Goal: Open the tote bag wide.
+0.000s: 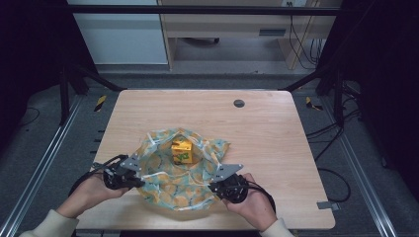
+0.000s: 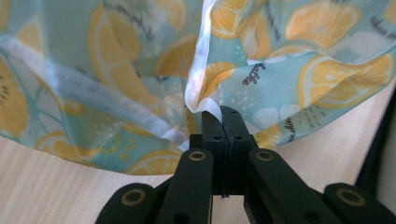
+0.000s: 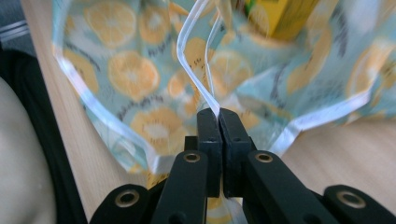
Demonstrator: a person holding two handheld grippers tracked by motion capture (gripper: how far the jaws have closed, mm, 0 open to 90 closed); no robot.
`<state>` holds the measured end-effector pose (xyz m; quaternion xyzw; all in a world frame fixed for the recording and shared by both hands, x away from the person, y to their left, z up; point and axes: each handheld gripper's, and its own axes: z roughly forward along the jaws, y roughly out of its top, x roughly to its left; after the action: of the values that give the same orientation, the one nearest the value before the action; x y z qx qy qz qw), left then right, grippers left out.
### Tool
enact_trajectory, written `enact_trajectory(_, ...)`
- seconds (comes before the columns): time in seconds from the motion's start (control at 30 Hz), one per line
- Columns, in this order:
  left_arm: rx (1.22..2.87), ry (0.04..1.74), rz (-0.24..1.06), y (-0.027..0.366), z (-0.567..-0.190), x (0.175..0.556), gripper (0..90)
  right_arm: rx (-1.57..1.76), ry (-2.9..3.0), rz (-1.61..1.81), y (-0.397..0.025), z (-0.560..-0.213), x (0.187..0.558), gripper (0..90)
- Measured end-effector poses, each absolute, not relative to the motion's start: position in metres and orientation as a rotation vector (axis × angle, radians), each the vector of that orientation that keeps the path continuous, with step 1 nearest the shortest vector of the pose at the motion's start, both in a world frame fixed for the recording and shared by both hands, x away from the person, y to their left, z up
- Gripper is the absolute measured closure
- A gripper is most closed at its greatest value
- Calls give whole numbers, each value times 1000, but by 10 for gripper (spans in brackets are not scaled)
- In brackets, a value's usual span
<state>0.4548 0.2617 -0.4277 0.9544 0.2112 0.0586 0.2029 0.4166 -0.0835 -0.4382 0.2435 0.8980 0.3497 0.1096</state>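
Note:
A thin cloth (image 1: 173,187) printed with orange slices on pale blue lies rumpled on the wooden table (image 1: 267,143). A yellow box (image 1: 182,151) stands on the cloth near its middle. My left gripper (image 1: 132,177) is shut on the cloth's white hem (image 2: 198,88) at the left side. My right gripper (image 1: 220,186) is shut on the hem (image 3: 198,79) at the right side. In the right gripper view the cloth (image 3: 135,74) spreads ahead and the yellow box (image 3: 285,16) shows blurred at the top. The cloth (image 2: 303,70) hangs in folds in the left gripper view.
A small dark round grommet (image 1: 239,103) sits in the table near its far edge. Black frame rails (image 1: 74,74) and cables (image 1: 336,128) flank the table. A desk (image 1: 237,29) stands beyond it. Bare wood lies on the far and right parts of the table.

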Motion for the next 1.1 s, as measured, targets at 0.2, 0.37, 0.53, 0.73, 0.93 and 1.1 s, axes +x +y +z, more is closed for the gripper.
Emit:
enact_trajectory(0.2,2694,627,192,267,-442,458,898,769,2669,959,-88,-456,423,888)
enact_trajectory(0.37,2677,635,190,268,-442,458,858,782,2666,977,-91,-457,424,855)
enact_trajectory(0.53,2645,621,249,264,-431,452,748,769,2617,1037,-90,-443,422,670)
enact_trajectory(0.73,2599,589,319,261,-412,446,656,767,2532,1105,-91,-412,429,538)
enact_trajectory(0.93,2546,593,416,254,-395,442,518,813,2465,1098,-84,-400,452,479)
enact_trajectory(1.1,2559,570,410,250,-396,439,373,861,2449,1070,-69,-407,478,449)
